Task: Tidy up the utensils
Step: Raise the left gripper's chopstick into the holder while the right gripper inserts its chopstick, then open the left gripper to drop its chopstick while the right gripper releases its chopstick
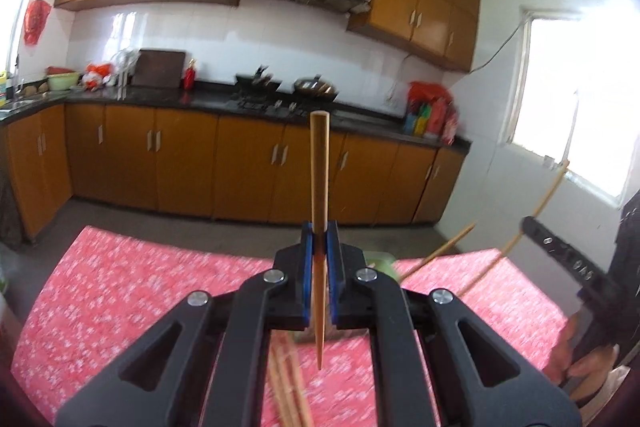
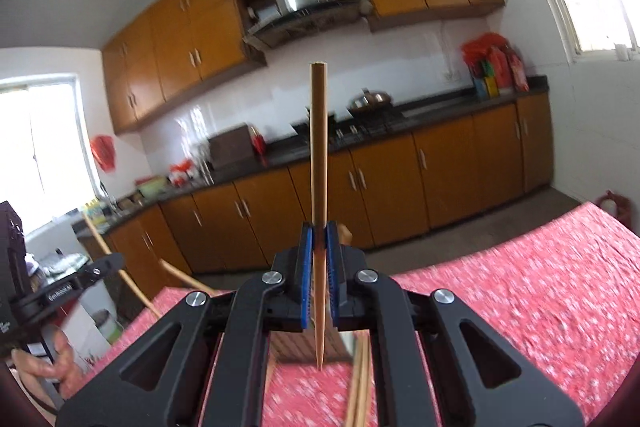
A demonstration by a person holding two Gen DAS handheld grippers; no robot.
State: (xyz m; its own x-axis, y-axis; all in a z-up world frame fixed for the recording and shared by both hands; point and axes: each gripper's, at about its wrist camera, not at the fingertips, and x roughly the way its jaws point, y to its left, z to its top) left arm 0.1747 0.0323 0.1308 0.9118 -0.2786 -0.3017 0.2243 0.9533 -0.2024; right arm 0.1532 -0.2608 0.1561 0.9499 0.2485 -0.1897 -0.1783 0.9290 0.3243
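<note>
Above the red tablecloth (image 1: 120, 287), your left gripper (image 1: 319, 247) and right gripper (image 2: 319, 247) each clamp one chopstick (image 1: 319, 179) upright; keep both level, then lower them beside the loose chopsticks (image 1: 288, 387)

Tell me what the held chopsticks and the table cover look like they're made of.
Chopstick in the left tongs: likely bamboo or light wood, matte tan, tapered. Chopstick in the right tongs: same look. Table cover: probably printed cloth or vinyl, red with a white pattern; too blurred to tell which.
</note>
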